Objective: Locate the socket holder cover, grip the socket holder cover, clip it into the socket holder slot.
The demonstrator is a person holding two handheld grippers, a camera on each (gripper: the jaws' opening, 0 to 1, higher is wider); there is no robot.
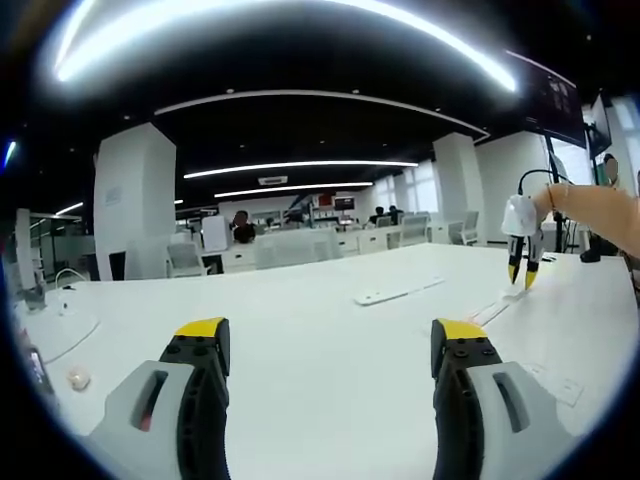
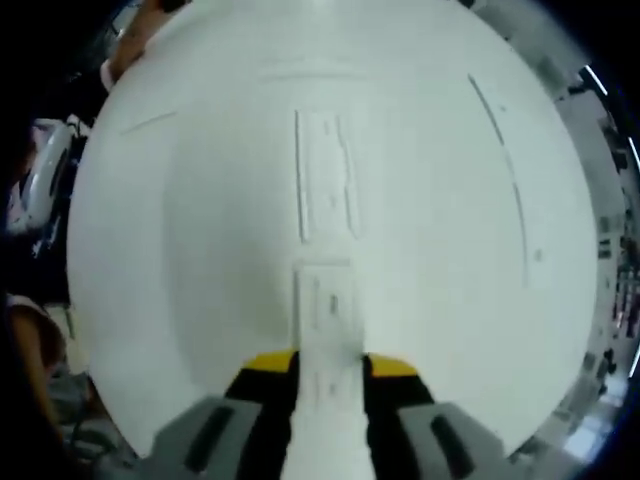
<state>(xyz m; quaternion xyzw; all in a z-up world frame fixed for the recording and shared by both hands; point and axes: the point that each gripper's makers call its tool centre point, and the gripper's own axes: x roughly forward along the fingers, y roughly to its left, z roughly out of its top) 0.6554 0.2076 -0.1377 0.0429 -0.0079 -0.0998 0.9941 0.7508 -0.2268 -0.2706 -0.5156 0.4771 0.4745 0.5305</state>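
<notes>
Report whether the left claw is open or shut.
Open: the left claw has its yellow-tipped jaws wide apart, with bare white table between them.

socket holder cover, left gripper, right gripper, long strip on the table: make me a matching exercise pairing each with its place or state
Things:
1. socket holder cover
2. left gripper
3. right gripper
4. long white strip

States:
A. lies flat on the table, beyond the cover
B. jaws apart, nothing between them
C. sits between two yellow-tipped jaws
D. pointed down at the table, jaws on either side of a white piece

Pairs: 1-C, 2-B, 3-D, 4-A
</notes>
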